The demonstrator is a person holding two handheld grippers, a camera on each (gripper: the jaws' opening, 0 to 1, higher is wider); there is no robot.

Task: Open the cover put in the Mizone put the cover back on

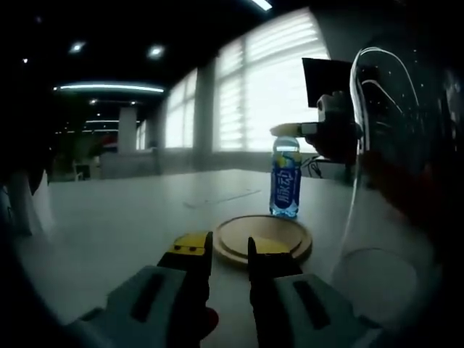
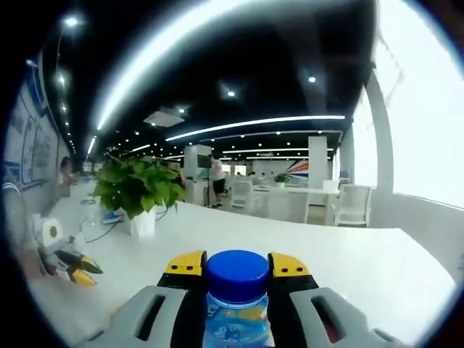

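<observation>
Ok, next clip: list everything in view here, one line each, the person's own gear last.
Bottle: one, blue label, blue cap, standing on the table beyond the board.
Board: one, round, wooden, flat on the table.
Cover: one, clear, at the right of the left gripper view.
Table: one, white.
Plant: one, green, in a white pot.
Tape roll: one, white, far left.
Pliers: yellow handles, count unclear.
Left gripper: yellow tips, open, short of the board.
Right gripper: yellow tips, closed on the bottle just under the cap.
</observation>
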